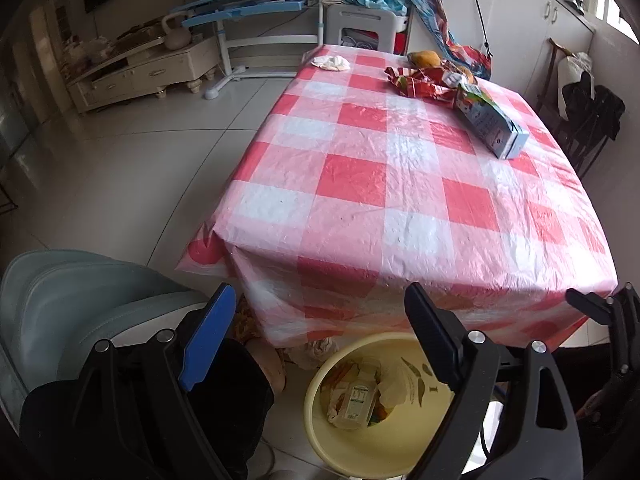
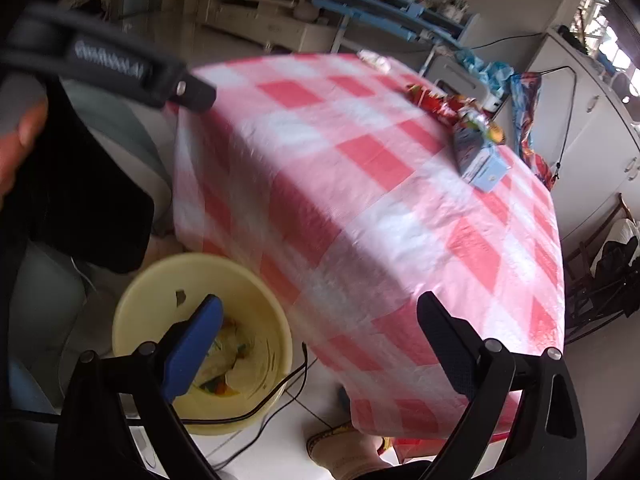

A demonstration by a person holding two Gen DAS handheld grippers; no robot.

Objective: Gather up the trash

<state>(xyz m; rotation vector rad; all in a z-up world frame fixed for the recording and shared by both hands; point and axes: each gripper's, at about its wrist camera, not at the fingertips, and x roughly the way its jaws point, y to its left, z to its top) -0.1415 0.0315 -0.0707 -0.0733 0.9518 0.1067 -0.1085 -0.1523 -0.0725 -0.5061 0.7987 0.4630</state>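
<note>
milk carton (image 1: 490, 120) far beyond empty jaws, on table (image 1: 360, 184)

A glossy plastic tablecloth (image 1: 400, 168) covers the table in a check of red, pink and white squares. On it lies a crumpled foil snack wrapper (image 1: 420, 80) in red with yellow and white print, a long pale blue carton (image 1: 490, 120) with a green and red end, a wadded white tissue (image 1: 330, 63) and an orange-yellow fruit (image 1: 424, 57). The round plastic bin (image 1: 320, 420) on the floor is pale yellow with dark leaf marks inside. Each gripper has one blue finger pad (image 1: 208, 336) and one black finger pad (image 1: 434, 336). The floor tiles (image 1: 120, 168) are glossy white.
</note>
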